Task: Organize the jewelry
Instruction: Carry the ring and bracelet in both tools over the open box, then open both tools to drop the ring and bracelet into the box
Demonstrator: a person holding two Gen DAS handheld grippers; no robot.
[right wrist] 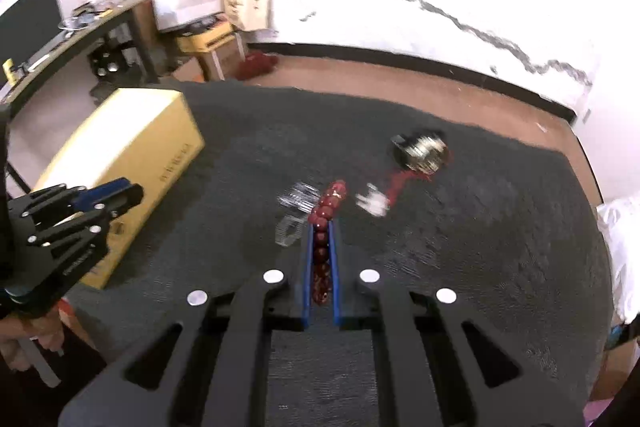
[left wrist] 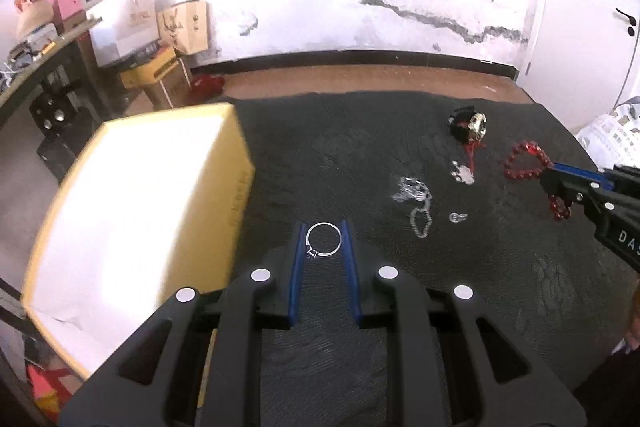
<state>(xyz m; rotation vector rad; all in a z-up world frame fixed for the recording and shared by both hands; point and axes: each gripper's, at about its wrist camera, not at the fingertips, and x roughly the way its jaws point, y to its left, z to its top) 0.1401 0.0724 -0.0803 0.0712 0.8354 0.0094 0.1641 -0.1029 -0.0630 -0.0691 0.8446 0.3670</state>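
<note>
My left gripper (left wrist: 324,227) is shut on a thin silver ring (left wrist: 323,239), held between its blue pads just right of the yellow box (left wrist: 132,227). My right gripper (right wrist: 321,221) is shut on a red bead bracelet (right wrist: 326,215), whose beads run between the pads and stick out past the tips. In the left wrist view the right gripper (left wrist: 554,183) holds the bracelet (left wrist: 524,163) at the far right. On the dark cloth (left wrist: 360,147) lie a silver chain (left wrist: 418,207), a small silver piece (left wrist: 457,217), a white charm (left wrist: 464,173) and a black-and-gold ornament (left wrist: 469,125).
The yellow box (right wrist: 132,163) stands at the cloth's left edge. The left gripper (right wrist: 80,211) shows at the left of the right wrist view. Beyond the cloth are brown floor, stacked cartons (left wrist: 132,27) and a desk (left wrist: 36,67) at the back left.
</note>
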